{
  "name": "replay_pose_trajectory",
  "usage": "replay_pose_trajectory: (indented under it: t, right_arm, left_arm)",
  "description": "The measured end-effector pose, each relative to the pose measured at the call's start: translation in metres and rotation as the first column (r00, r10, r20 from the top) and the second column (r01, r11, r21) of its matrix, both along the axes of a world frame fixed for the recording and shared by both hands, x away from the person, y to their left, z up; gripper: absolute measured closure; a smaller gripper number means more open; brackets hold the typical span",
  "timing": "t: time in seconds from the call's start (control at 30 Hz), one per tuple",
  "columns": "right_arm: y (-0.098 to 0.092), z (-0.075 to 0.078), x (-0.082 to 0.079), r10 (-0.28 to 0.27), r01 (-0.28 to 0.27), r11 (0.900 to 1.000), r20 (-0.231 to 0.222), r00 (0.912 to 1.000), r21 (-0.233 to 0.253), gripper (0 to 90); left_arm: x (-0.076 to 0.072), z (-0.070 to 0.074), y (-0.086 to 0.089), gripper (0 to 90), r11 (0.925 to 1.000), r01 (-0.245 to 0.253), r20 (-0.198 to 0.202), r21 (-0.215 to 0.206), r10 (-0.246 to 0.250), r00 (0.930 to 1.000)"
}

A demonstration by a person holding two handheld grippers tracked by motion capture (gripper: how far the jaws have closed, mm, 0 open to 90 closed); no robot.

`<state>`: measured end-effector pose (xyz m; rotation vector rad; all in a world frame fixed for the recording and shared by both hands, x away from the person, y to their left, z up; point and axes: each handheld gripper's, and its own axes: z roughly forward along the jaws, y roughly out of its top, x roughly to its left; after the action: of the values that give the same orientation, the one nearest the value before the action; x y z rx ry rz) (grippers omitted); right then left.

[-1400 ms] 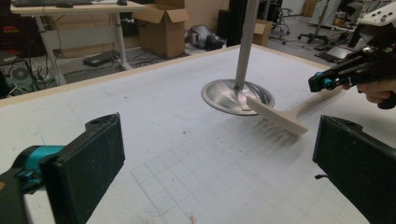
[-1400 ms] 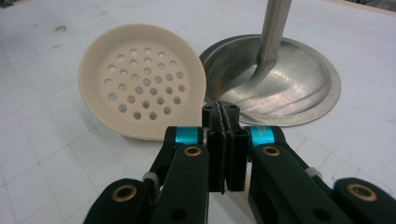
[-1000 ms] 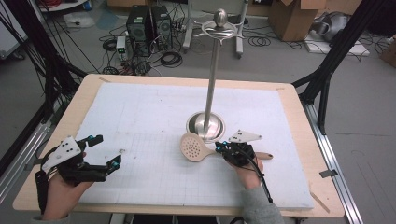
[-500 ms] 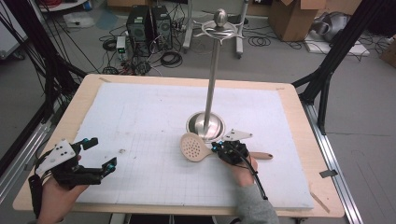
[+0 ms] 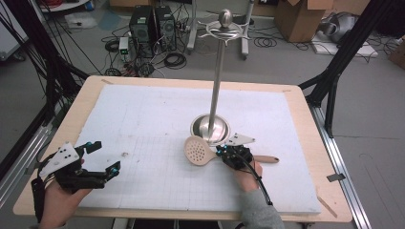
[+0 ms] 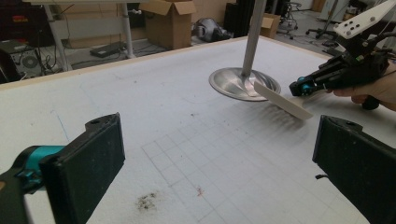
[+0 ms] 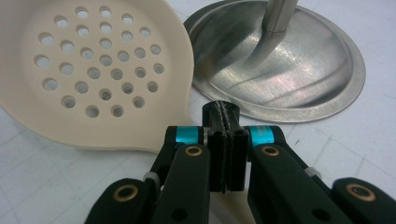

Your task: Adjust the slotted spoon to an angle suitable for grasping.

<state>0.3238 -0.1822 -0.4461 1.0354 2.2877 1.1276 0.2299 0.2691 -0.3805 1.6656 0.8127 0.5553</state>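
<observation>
Clamping the right tool (image 5: 224, 153) on the slotted spoon (image 5: 197, 150) just beside the stand base (image 5: 210, 127), we keep its handle running away rightward, our left tool (image 5: 107, 157) spread, well apart.

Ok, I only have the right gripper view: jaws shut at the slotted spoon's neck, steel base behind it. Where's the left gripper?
Observer: The left gripper is over the table's near left corner, jaws wide open, holding nothing.
Operator: How much handle is behind my grip?
Observer: Most of it. The slotted spoon has its handle running under the hand, and its brown end pokes out to the right in the high view.
Operator: And the stand's top?
Observer: The stand carries curved hooks at its top, with nothing hanging on them.
</observation>
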Motion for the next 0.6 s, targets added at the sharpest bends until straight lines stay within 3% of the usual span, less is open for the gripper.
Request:
replay_pose_trajectory:
  t: [0.23,0.6]
  right_arm:
    - [-0.0033,0.0000,-0.0008,0.005,-0.004,1.000,-0.025,0.9997,0.029,90.0]
    - [-0.0060,-0.0003,-0.0062,0.024,-0.024,0.999,-0.020,0.9995,0.037,90.0]
  left_arm:
    - [0.0009,-0.0005,0.0000,2.7,1.0000,0.004,-0.004,0.002,-0.004,1.0000]
    - [0.0057,-0.0007,-0.0031,2.7,0.9999,0.015,-0.007,-0.001,-0.015,0.9999]
